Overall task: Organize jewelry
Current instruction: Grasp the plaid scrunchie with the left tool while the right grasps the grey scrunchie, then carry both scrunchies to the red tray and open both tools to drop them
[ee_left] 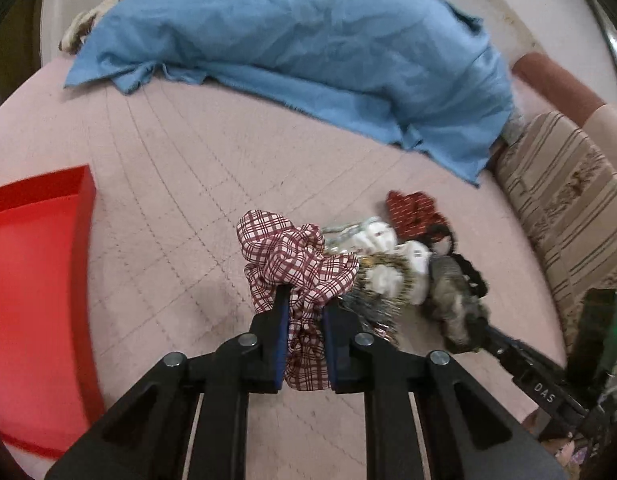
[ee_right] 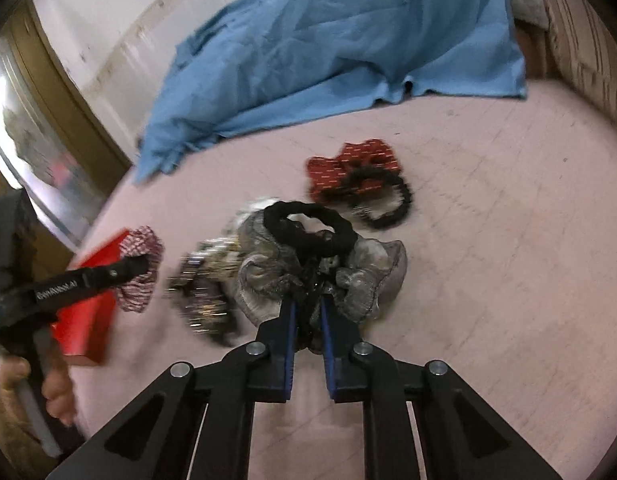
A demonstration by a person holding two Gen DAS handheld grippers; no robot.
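Item one, far off to the left of my left fingers: the red box (ee_left: 36, 280), open top toward me, set clear of the pile, I judge as the place the pieces are meant to end up. Item two, my left gripper (ee_left: 304, 320): fingers drawn in on the plaid scrunchie (ee_left: 296, 264), pinching a fold of its cloth at the near edge while the rest puffs out ahead of the tips; I took it by the edge, I believe, because the ruffle offers a ready bite without dragging its neighbours. Item three, just right of those fingers and touching the plaid one: a heap of small glittering jewelry (ee_left: 384, 272), gold and white pieces bunched together, too blurred to name singly. Item four, my right gripper (ee_right: 307, 312): fingers nearly together, nipping the dark gathered middle of the grey scrunchie (ee_right: 320, 268), whose sheer ruffles spill to either side of the tips; a black hair tie (ee_right: 308, 228) lies on top of it just beyond the fingertips and may ride along. Item five, beyond and right of those fingers, apart from the grey one: a red scrunchie (ee_right: 348, 168) with a second black hair tie (ee_right: 384, 204) lying over it, untouched. All of it sits on the pink quilted bedcover (ee_right: 488, 280), the blue cloth (ee_right: 328, 40) well beyond.
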